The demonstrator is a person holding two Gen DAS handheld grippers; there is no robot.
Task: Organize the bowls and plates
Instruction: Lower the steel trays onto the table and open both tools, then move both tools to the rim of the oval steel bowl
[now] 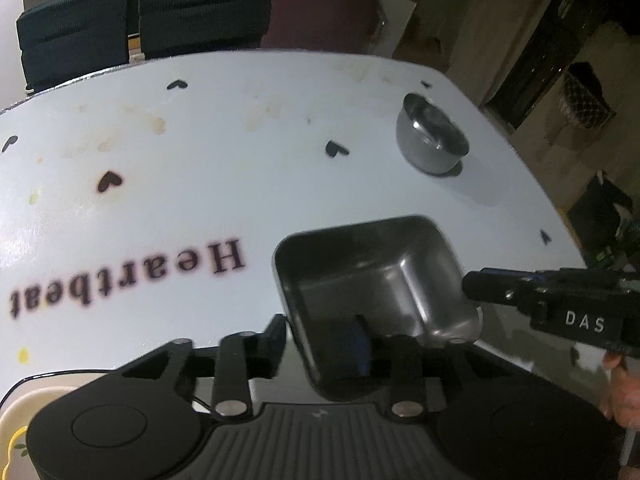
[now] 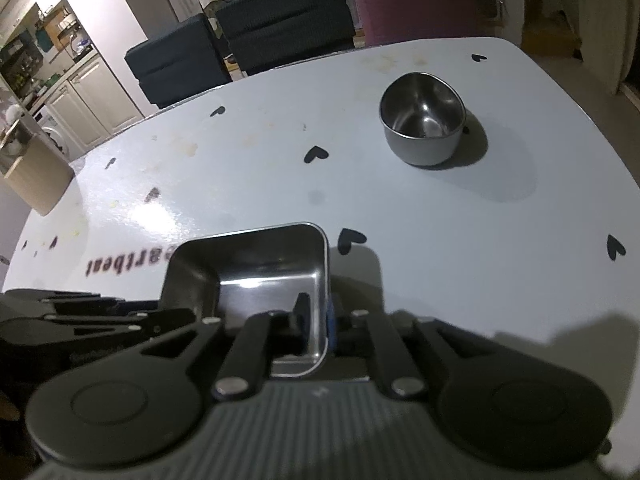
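Both grippers stand at one square steel tray (image 1: 376,280), which rests on the white table (image 1: 240,160) near the front edge.

The left gripper (image 1: 320,332) has its jaws apart, one finger outside the tray's left wall and the other inside the tray; its pads do not seem to press the wall. The right gripper (image 2: 316,316) straddles the right wall of the same tray, one finger inside and the blue pad outside. Its jaws stand only a little apart, and I cannot tell surely whether they pinch the wall or are just loose around it.

I judge that the step in hand is the setting down of the tray, with the grip being let go. A round steel bowl (image 2: 422,120) stands further away on the right part of the table, well apart from the tray. The next move probably calls for pulling both grippers clear of the tray walls without dragging the tray, and then reaching to the bowl.

The table is glossy white, with small black hearts, the printed word "Heartbeat" and some yellowish stains. A cream dish with a yellow mark (image 1: 16,432) shows at the lower left corner. Behind the table are dark chairs (image 2: 240,40) and one purple chair (image 2: 420,0); a kitchen is visible far left.
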